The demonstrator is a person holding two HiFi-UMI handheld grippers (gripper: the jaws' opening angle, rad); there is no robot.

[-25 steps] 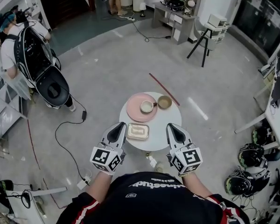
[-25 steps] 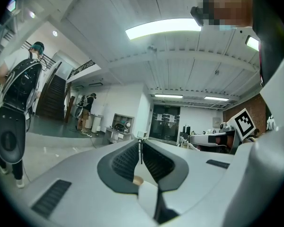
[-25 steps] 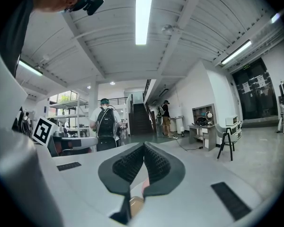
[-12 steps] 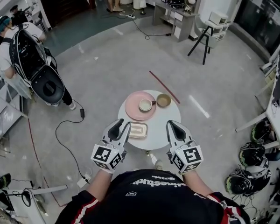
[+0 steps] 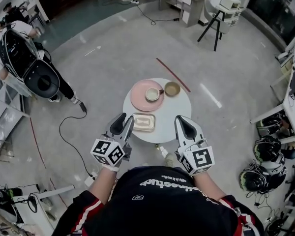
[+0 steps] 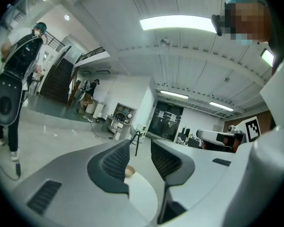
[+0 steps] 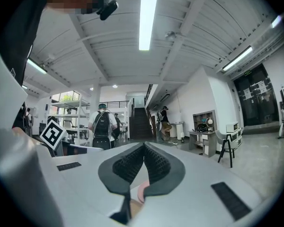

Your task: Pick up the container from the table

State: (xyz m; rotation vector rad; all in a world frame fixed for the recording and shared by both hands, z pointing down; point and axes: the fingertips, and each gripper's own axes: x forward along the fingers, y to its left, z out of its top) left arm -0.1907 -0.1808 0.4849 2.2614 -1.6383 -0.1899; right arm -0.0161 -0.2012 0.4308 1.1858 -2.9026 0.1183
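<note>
Cream-coloured, found the container [image 5: 144, 122] untouched at seven o'clock on the table [image 5: 179, 107]; judged it best to ease the left gripper [image 5: 125, 120], jaws just spread and empty, toward three o'clock over its rim, right gripper [image 5: 183, 122] pressed together.

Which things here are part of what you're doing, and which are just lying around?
For the job: container, round table under it, left tongs (jaws have just been opening, nothing between them).
Just lying about: pink plate, cup on it, small bowl, red stick on floor.

left hand-held gripper [image 5: 123, 122] opening empty, right one [image 5: 183, 123] shut.
</note>
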